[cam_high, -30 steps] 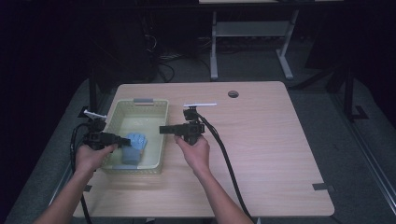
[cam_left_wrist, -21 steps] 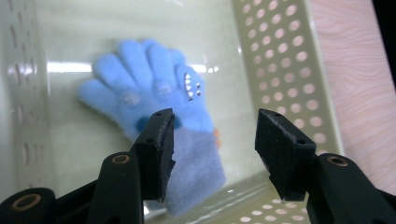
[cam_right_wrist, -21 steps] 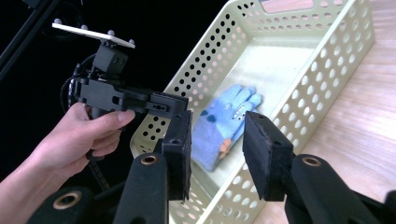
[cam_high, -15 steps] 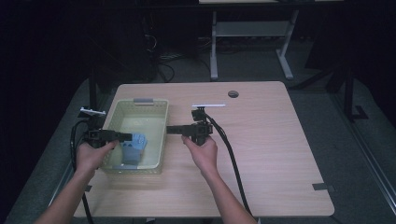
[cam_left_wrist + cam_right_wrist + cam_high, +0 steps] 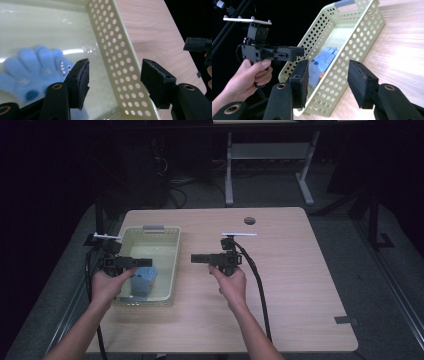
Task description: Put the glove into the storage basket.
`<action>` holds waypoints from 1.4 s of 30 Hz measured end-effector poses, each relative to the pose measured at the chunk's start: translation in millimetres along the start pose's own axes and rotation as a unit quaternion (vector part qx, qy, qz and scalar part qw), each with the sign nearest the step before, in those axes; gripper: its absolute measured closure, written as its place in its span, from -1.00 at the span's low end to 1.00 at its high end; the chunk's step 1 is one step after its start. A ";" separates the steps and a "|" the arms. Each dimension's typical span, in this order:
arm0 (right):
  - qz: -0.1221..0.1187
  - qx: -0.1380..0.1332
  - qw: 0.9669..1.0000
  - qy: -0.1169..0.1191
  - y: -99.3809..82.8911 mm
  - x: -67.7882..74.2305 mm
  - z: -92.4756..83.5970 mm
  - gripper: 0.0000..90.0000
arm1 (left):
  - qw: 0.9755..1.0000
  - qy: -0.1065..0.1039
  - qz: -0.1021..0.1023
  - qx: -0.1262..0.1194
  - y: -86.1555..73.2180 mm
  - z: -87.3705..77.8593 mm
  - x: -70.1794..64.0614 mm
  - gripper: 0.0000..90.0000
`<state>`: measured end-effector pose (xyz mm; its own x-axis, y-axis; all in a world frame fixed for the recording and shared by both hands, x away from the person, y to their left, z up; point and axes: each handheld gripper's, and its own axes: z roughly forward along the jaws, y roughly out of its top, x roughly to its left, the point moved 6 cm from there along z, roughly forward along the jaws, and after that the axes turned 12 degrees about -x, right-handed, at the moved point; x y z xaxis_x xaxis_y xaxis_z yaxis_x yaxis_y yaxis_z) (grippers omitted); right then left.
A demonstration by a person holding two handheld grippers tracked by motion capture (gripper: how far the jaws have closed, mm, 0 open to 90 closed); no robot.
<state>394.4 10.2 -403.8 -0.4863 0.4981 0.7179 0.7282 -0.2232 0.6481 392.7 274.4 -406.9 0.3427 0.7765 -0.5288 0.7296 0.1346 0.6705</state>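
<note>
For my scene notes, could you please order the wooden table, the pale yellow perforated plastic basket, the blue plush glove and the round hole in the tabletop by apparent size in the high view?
1. Wooden table
2. Pale yellow perforated plastic basket
3. Blue plush glove, partly hidden by the left gripper
4. Round hole in the tabletop

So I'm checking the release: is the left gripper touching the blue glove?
Apart. The left gripper view shows the left gripper open, empty, above the blue glove.
</note>
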 end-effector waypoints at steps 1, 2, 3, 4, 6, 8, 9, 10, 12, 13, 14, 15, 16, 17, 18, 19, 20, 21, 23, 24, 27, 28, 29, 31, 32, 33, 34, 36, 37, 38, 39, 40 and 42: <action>0.001 -0.003 1.000 -0.001 1.0 -1.0 -3.2 0.11 | 1.000 -0.003 0.002 0.000 0.0 0.4 -1.6 -0.14; -0.001 -0.003 1.000 -0.003 1.8 -2.1 -5.5 0.11 | 1.000 -0.004 0.002 -0.002 0.2 1.1 -3.7 -0.15; -0.001 -0.004 1.000 -0.004 2.6 -3.0 -8.0 0.11 | 1.000 -0.006 0.004 -0.004 0.3 1.6 -5.6 -0.16; 0.000 -0.005 1.000 -0.005 3.4 -3.9 -10.3 0.10 | 1.000 -0.008 0.005 -0.006 0.4 2.1 -7.5 -0.17; 0.001 -0.008 1.000 -0.006 4.9 -6.0 -14.9 0.08 | 1.000 -0.015 0.009 -0.005 0.0 3.7 -12.3 -0.18; 0.005 -0.014 1.000 -0.003 6.3 -8.2 -19.2 0.03 | 1.000 -0.021 0.011 -0.006 -0.1 5.3 -16.0 -0.19; 0.007 -0.018 1.000 -0.005 7.0 -9.8 -21.2 0.01 | 1.000 -0.022 0.012 -0.007 0.0 6.0 -17.5 -0.19; 0.008 -0.019 1.000 -0.005 7.4 -11.0 -22.9 0.00 | 1.000 -0.024 0.014 -0.006 0.3 7.1 -19.5 -0.20; 0.011 -0.024 1.000 -0.005 8.5 -14.7 -27.1 -0.04 | 0.999 -0.029 0.015 -0.007 0.8 9.0 -22.8 -0.21; 0.013 -0.026 1.000 -0.004 8.9 -15.8 -28.8 -0.05 | 0.999 -0.030 0.016 -0.006 0.8 9.6 -23.8 -0.22; 0.013 -0.027 1.000 -0.004 9.0 -16.7 -29.8 -0.07 | 0.999 -0.031 0.017 -0.006 0.8 10.6 -24.9 -0.22; 0.016 -0.027 0.999 -0.004 9.0 -17.3 -31.0 -0.08 | 0.999 -0.034 0.017 -0.005 0.5 12.0 -27.0 -0.23; 0.017 -0.029 0.999 -0.003 8.9 -18.9 -32.6 -0.09 | 0.999 -0.034 0.017 -0.005 0.4 13.3 -28.8 -0.24; 0.016 -0.029 0.999 -0.002 8.7 -20.1 -34.1 -0.09 | 0.999 -0.036 0.017 -0.005 0.2 14.2 -30.0 -0.25; 0.016 -0.029 0.999 -0.002 8.5 -21.3 -35.2 -0.10 | 0.999 -0.039 0.019 -0.005 0.0 15.6 -32.4 -0.26; 0.017 -0.031 0.999 -0.003 8.2 -23.1 -37.3 -0.10 | 0.999 -0.044 0.019 -0.005 -0.2 16.3 -33.8 -0.27; 0.018 -0.031 0.999 -0.003 8.0 -24.2 -38.7 -0.11 | 0.999 -0.049 0.016 -0.007 -0.7 17.4 -36.8 -0.27; 0.019 -0.031 0.999 -0.005 7.7 -25.9 -41.0 -0.12 | 0.998 -0.052 0.018 -0.006 -0.9 18.2 -38.0 -0.26; 0.019 -0.032 0.999 -0.005 7.7 -27.8 -44.7 -0.13 | 0.998 -0.058 0.019 -0.008 -1.1 20.1 -42.5 -0.26; 0.018 -0.033 0.999 -0.005 8.0 -29.0 -47.1 -0.15 | 0.998 -0.059 0.021 -0.008 -1.0 20.9 -45.1 -0.26; 0.020 -0.039 0.999 -0.013 9.3 -33.9 -56.5 -0.18 | 0.998 -0.063 0.024 -0.007 -1.4 23.6 -50.6 -0.29; 0.020 -0.041 0.999 -0.014 9.8 -35.2 -58.6 -0.19 | 0.998 -0.065 0.024 -0.008 -1.6 24.7 -52.6 -0.29; 0.019 -0.044 0.999 -0.016 10.4 -37.1 -61.6 -0.19 | 0.997 -0.066 0.028 -0.007 -2.1 25.9 -54.8 -0.30; 0.021 -0.049 0.998 -0.020 11.4 -40.6 -68.0 -0.20 | 0.997 -0.066 0.032 -0.006 -2.8 28.2 -57.5 -0.30; 0.023 -0.054 0.998 -0.021 11.7 -44.5 -72.0 -0.21 | 0.997 -0.069 0.033 -0.006 -3.0 30.0 -59.2 -0.31; 0.023 -0.054 0.998 -0.021 11.7 -44.5 -72.0 -0.21 | 0.997 -0.070 0.033 -0.006 -3.2 31.0 -60.1 -0.31; 0.025 -0.054 0.998 -0.023 11.7 -45.7 -73.5 -0.21 | 0.997 -0.072 0.035 -0.003 -3.6 32.1 -61.0 -0.32; 0.027 -0.055 0.998 -0.026 11.6 -48.6 -76.7 -0.22 | 0.997 -0.073 0.036 -0.001 -4.7 35.3 -64.1 -0.34; 0.029 -0.051 0.998 -0.030 11.5 -49.9 -78.5 -0.23 | 0.997 -0.075 0.037 0.000 -5.3 36.7 -65.5 -0.35; 0.022 -0.052 0.998 -0.032 11.5 -52.0 -80.0 -0.23 | 0.996 -0.077 0.037 -0.001 -6.0 38.1 -67.3 -0.35; 0.023 -0.052 0.998 -0.032 11.6 -52.6 -81.7 -0.23 | 0.996 -0.079 0.037 -0.001 -6.4 39.2 -68.8 -0.36; 0.024 -0.053 0.998 -0.033 11.7 -53.3 -83.0 -0.23 | 0.996 -0.081 0.039 -0.001 -6.9 40.5 -70.9 -0.37; 0.025 -0.056 0.998 -0.035 12.2 -55.1 -86.9 -0.23 | 0.995 -0.086 0.044 0.001 -8.2 43.0 -76.0 -0.37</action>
<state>388.1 -92.8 -413.4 -0.4124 0.5402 0.7336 0.6911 -0.3391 0.6383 386.2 187.8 -394.6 0.5013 0.6681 -0.5498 0.6931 0.0703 0.7174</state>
